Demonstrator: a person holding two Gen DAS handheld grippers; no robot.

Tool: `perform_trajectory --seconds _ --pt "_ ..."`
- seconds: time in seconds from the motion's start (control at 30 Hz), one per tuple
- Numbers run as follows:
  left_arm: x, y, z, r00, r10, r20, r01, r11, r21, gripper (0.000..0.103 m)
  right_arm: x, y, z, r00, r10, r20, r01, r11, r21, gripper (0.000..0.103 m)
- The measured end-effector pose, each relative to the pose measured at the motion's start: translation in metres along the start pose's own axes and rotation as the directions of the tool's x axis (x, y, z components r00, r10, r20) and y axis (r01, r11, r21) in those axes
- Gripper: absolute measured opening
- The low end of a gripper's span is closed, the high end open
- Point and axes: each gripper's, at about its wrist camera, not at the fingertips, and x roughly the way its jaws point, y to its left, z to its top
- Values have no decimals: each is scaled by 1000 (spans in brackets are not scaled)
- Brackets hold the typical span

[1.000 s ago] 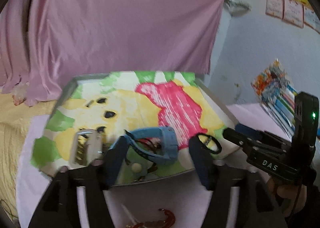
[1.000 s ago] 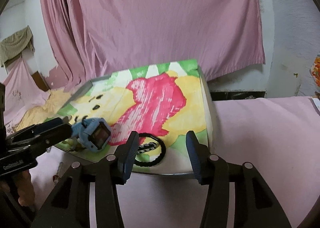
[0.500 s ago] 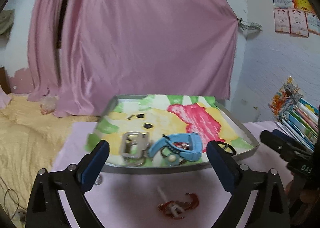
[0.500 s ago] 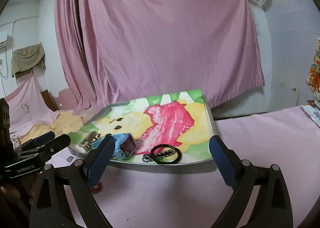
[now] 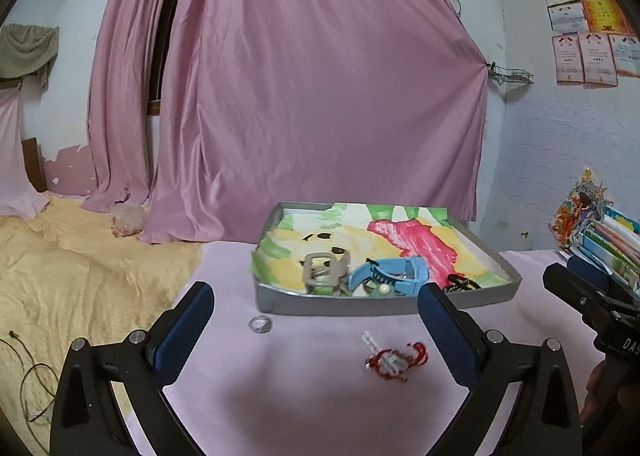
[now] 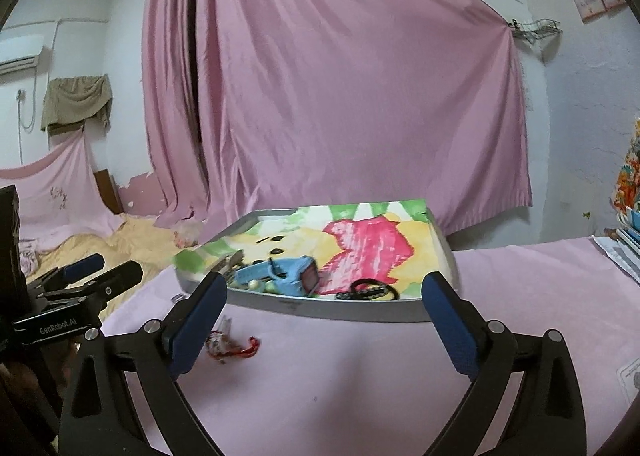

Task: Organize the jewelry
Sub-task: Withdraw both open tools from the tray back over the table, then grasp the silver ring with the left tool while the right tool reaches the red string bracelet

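Observation:
A grey tray (image 5: 360,306) (image 6: 360,312) lined with a bright drawing sits on the pink cloth. It holds a blue watch (image 5: 394,276) (image 6: 288,274), a silver buckle (image 5: 324,268), a pearl (image 5: 384,288) and a black bracelet (image 5: 460,283) (image 6: 370,290). On the cloth in front lie a silver ring (image 5: 261,324) and a red and white trinket (image 5: 394,360) (image 6: 232,346). My left gripper (image 5: 316,330) (image 6: 102,270) stands open and empty, back from the tray. My right gripper (image 6: 324,320) (image 5: 568,276) is also open and empty.
A pink curtain (image 5: 304,95) hangs behind the tray. A yellow blanket (image 5: 80,268) covers the left side, with a cable (image 5: 28,384) on it. Stacked colourful books (image 5: 600,232) stand at the right. Papers (image 6: 624,252) lie on the cloth at far right.
Both grippers have opened wide and pulled back from the tray. The blue watch, released, now lies in the tray beside the buckle.

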Motion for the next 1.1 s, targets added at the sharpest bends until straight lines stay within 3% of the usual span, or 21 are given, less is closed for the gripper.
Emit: perform_trajectory --seconds 0.3,0.57,0.73,1.1 --pt "-16 22 -6 999 39 10 -39 999 36 102 1 31 -8 998 34 -45 -36 998 -47 96" --pt "-8 43 -6 998 52 -27 -51 998 28 102 17 47 -11 993 30 -114 -38 997 -64 96" --pt "9 54 -5 993 46 -109 -43 999 34 102 33 52 -12 983 4 -182 -19 997 -78 96" --pt "46 56 -4 962 -37 -272 47 998 29 102 63 49 -18 948 26 -317 -44 998 -51 96"
